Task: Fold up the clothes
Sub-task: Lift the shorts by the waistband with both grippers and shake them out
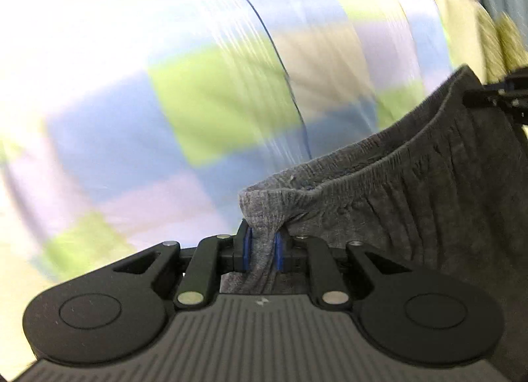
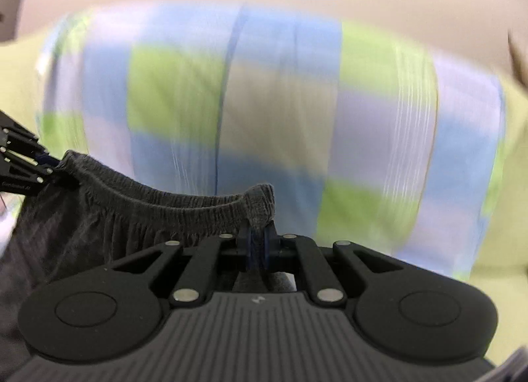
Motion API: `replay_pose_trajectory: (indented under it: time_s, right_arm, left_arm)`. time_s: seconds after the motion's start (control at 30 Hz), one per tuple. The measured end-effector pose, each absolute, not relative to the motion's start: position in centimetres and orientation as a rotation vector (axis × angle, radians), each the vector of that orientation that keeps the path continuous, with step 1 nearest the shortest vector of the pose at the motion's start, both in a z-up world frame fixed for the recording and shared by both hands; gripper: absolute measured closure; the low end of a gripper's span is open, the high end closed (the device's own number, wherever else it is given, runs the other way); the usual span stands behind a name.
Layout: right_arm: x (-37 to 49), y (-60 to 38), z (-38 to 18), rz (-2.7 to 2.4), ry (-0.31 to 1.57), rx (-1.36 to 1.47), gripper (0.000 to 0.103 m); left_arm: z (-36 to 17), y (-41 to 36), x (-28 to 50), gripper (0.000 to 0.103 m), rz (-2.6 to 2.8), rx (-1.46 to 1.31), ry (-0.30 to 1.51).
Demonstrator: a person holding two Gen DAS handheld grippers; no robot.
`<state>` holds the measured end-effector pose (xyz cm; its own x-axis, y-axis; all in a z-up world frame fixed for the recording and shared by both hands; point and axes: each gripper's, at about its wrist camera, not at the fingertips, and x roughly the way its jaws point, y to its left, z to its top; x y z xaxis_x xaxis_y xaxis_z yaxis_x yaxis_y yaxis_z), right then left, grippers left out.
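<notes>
Grey shorts [image 1: 412, 190] are held stretched by the elastic waistband, pinched at opposite ends by the left hand-held gripper [image 1: 263, 246] and right hand-held gripper [image 2: 260, 246], above a checked cloth [image 2: 270, 101].

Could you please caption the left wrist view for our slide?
Left gripper pinching the waistband of grey shorts.

Dark grey shorts [image 1: 429, 190]; blue, green and lilac checked cloth [image 1: 184, 101].
</notes>
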<state>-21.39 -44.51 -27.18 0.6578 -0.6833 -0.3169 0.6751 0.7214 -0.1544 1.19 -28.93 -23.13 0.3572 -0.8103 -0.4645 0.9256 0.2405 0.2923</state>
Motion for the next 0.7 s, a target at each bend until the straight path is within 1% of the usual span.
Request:
replay_pose_trajectory:
  time_s: [0.03,0.2,0.3,0.4,0.57,0.63,0.7]
  right_arm:
    - [-22.3,-43.5,-25.5,-0.744,0.332,-0.058,0.098]
    - [-26.3,-38.7,-19.9,-0.661,0.222,-0.171,0.098]
    - [-30.7,-34.0,-15.2,-0.608,0.145,-0.220,0.098]
    - [-34.2,-30.6,-11.8,-0.573,0.100,-0.237,0.098]
    - [-38.0,-27.7,-7.6,-0.554,0.062,-0.253,0.098]
    - [-38.0,-28.3,-6.9,-0.572,0.070,-0.259,0.098]
    - [-37.8,-29.4,-6.1,-0.597,0.087,-0.264,0.098]
  left_arm:
    - [-22.4,-28.1,0.5,0.087,-1.185,0.563,0.224]
    - [-15.0,-18.7,-7.2,0.087,-1.044,0.489,0.116]
    - [-11.1,-13.7,-11.9,0.087,-0.982,0.451,0.075]
    - [-7.4,-10.0,-15.4,0.087,-0.941,0.435,0.047]
    - [-2.5,-9.2,-18.5,0.086,-0.940,0.407,-0.004]
    - [-2.0,-10.1,-18.0,0.083,-0.946,0.413,-0.011]
    - [-2.6,-12.6,-16.4,0.079,-0.974,0.428,0.016]
